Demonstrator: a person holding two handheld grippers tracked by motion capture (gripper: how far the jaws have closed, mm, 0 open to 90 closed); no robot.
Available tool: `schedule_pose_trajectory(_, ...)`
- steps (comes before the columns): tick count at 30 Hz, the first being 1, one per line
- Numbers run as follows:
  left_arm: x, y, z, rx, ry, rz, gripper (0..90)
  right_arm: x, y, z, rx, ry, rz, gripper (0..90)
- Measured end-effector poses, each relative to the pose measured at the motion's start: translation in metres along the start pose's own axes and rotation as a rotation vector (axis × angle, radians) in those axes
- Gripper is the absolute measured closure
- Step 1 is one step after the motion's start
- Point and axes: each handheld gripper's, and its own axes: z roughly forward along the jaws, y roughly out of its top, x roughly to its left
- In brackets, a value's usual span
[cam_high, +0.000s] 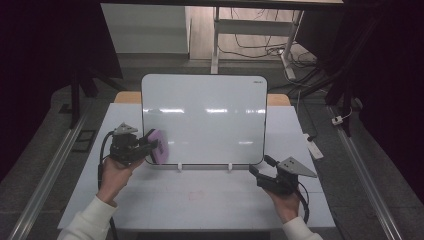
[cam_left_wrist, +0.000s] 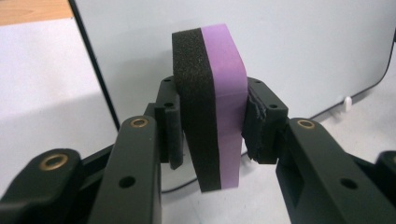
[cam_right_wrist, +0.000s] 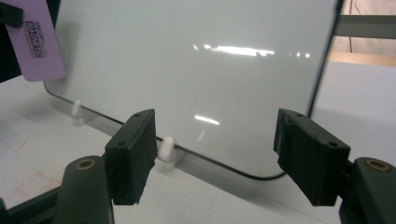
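A whiteboard (cam_high: 205, 117) stands upright on two small white feet in the middle of the table. My left gripper (cam_high: 150, 146) is shut on a purple eraser with a black foam side (cam_left_wrist: 210, 121), held at the board's lower left corner; the eraser (cam_high: 158, 146) stands on edge, foam toward the board's left edge. In the right gripper view the purple eraser (cam_right_wrist: 35, 39) hangs at the top left. My right gripper (cam_high: 260, 167) hovers just in front of the board's lower right corner, jaws apart with nothing between them (cam_right_wrist: 215, 154).
The table (cam_high: 200, 200) is white, with faint red marks near its front middle. The board's white feet (cam_high: 180, 167) stick out toward me. A white tag (cam_high: 314, 148) lies at the table's right edge. Desk legs and cables stand on the floor behind.
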Motion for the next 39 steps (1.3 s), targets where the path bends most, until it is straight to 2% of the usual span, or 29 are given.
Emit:
schedule_pose_trajectory(4,-0.005,0.005,0.012,-0.020,-0.001,-0.007,61.2,-0.006,-0.003,-0.003,0.004,-0.012,0.016,29.5)
schedule_pose_trajectory(10,-0.012,0.006,0.029,-0.043,0.045,0.016,61.6,-0.007,-0.004,-0.003,0.007,-0.017,0.015,29.5)
schedule_pose_trajectory(15,-0.017,0.004,0.032,-0.062,0.068,0.037,60.7,-0.010,-0.006,-0.003,0.011,-0.025,0.021,29.5)
schedule_pose_trajectory(22,-0.021,0.001,0.038,-0.060,0.058,0.053,55.9,-0.012,-0.006,-0.004,0.014,-0.036,0.009,29.9)
schedule_pose_trajectory(28,-0.022,0.000,0.037,-0.072,0.060,0.057,53.3,-0.018,-0.009,-0.003,0.045,-0.043,0.007,29.9)
schedule_pose_trajectory(33,-0.022,-0.001,0.024,-0.110,0.010,0.073,45.5,-0.022,-0.009,-0.004,0.062,-0.034,0.002,30.9)
schedule_pose_trajectory(37,-0.019,-0.008,0.010,-0.117,-0.084,0.109,37.0,-0.027,-0.011,-0.005,0.100,-0.005,-0.029,31.4)
schedule_pose_trajectory(39,-0.017,-0.013,0.002,-0.114,-0.116,0.121,34.8,-0.030,-0.012,-0.006,0.117,0.019,-0.042,31.5)
